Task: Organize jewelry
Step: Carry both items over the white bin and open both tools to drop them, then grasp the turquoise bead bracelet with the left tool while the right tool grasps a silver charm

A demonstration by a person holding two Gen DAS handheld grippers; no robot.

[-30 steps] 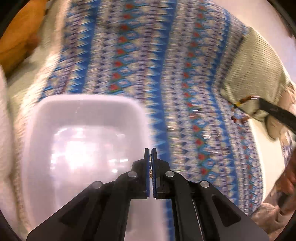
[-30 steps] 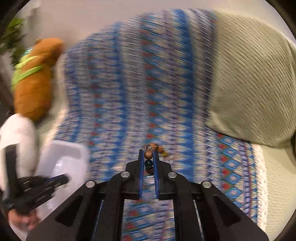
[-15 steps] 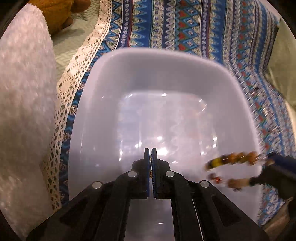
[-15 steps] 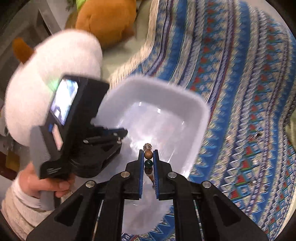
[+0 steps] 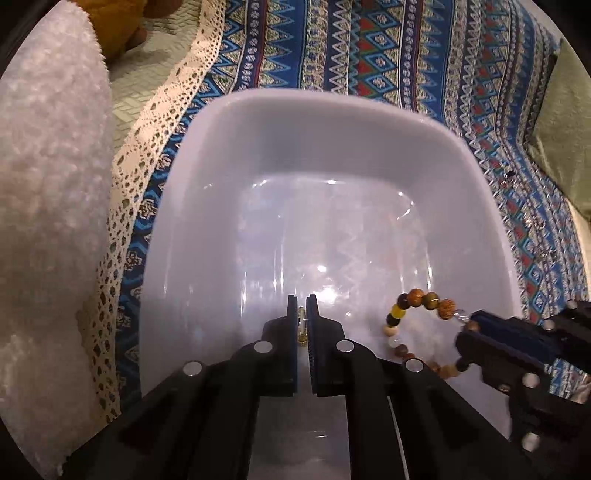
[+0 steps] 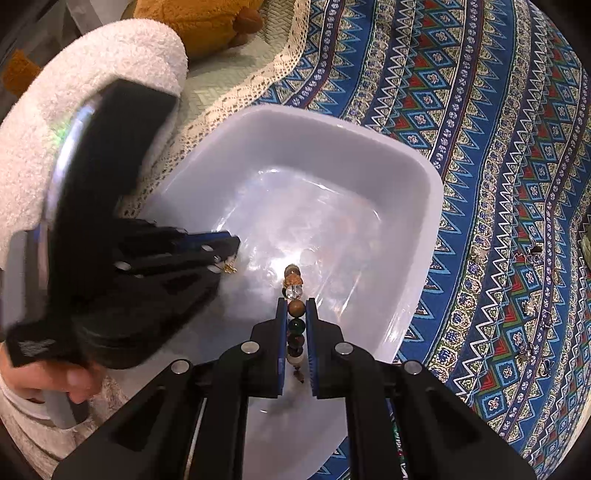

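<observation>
A white plastic tub [image 5: 207,155] [image 6: 424,192] sits on a blue patterned cloth. My left gripper [image 5: 303,306] is shut on a small gold piece of jewelry [image 5: 303,326] and hangs over the tub; it also shows in the right wrist view [image 6: 225,266]. My right gripper [image 6: 296,308] is shut on a bracelet of brown, yellow and green beads [image 6: 295,308], held over the tub. The bracelet also shows in the left wrist view [image 5: 417,299], hanging from the right gripper [image 5: 469,325].
Several small jewelry pieces [image 6: 532,306] lie scattered on the cloth [image 6: 498,147] right of the tub. A white fluffy cushion [image 5: 48,206] lies left of the tub, a brown plush toy [image 6: 199,22] behind it. A green pillow [image 5: 565,122] is at far right.
Both grippers have swung from over the cloth to above the tub. The right gripper has brought the bead bracelet further into the tub beside the left gripper.
</observation>
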